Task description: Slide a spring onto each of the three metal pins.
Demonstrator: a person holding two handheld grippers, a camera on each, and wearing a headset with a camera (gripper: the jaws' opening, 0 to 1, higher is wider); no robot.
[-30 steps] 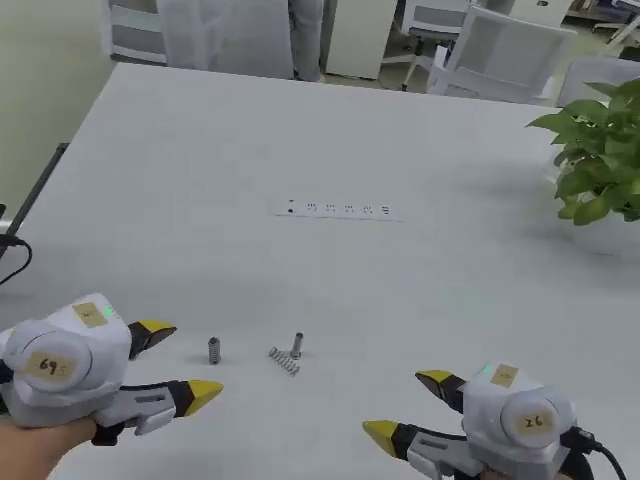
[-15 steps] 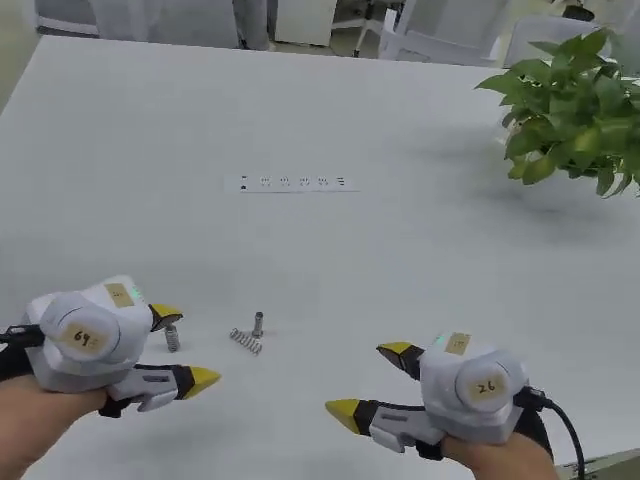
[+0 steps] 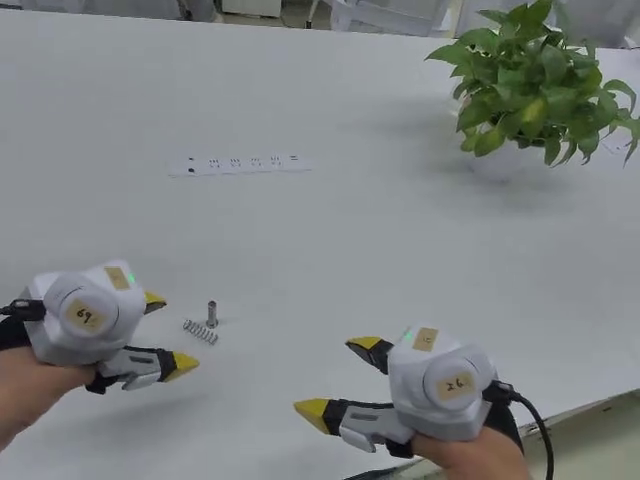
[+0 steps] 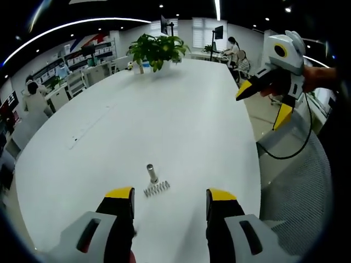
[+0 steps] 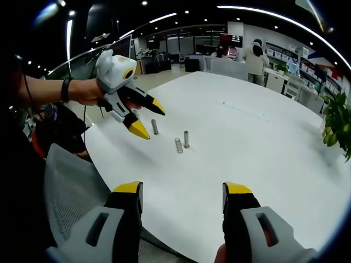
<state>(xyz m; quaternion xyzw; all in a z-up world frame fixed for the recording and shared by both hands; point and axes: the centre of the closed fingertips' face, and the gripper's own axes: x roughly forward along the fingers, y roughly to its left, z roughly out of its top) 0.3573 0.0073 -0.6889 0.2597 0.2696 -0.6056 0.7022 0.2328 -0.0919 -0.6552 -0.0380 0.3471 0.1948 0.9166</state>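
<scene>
Left tool (image 3: 170, 330), open and empty like the right tool (image 3: 334, 378), is brought nearer one pin (image 5: 154, 127); a grasp is judged imminent.

Plain matte white over the broad flat tabletop (image 3: 400, 250). Dull silver-grey on the short upright metal pin (image 3: 212, 313) and the coiled wire spring (image 3: 200, 331). White shells, black jaws tipped yellow on the left gripper (image 3: 170, 332) and right gripper (image 3: 335, 378). Bright green on the leafy potted plant (image 3: 535, 80).
</scene>
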